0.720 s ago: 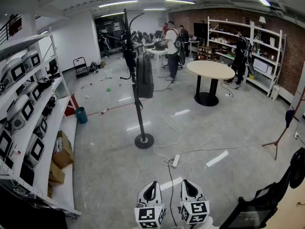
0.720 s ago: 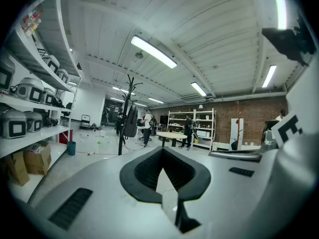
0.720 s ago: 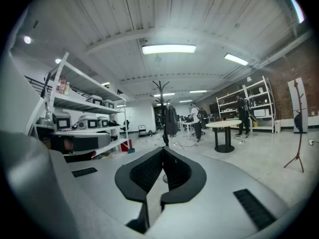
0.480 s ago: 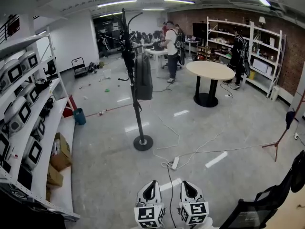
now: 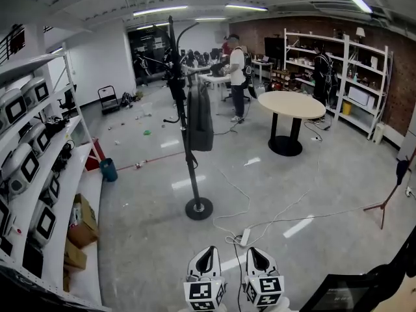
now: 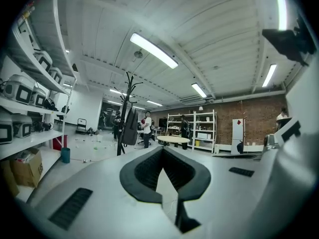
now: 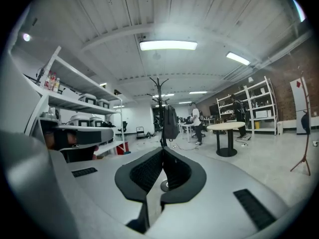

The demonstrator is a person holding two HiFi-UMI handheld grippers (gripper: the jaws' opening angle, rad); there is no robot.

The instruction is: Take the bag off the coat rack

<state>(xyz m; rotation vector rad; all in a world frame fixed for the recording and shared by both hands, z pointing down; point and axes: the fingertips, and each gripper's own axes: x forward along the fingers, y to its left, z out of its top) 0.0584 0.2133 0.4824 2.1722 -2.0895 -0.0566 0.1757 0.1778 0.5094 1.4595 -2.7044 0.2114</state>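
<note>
Since the earlier frames the head view has closed in slightly on the coat rack [image 5: 188, 155], whose base now sits a little nearer and further right, and the round table [image 5: 291, 104] has slid right too. Both the left claw [image 5: 207, 251] and the right claw [image 5: 255, 251] are clenched on nothing, jaws met at the tips, held low and near, well apart from the rack. The dark bag [image 5: 199, 119] hangs high on the rack, against the right of its pole, far ahead on open floor. Tugging the bag sideways, rather than lifting its loop clear of the hook, could tip the slender rack, and the shut claws must open first. A corded power strip [image 5: 245, 237] lies on the near floor along the way, a likely trip hazard. Shelving [image 5: 68, 181] lines the left, and a person [image 5: 237, 70] stands beyond the rack.
</note>
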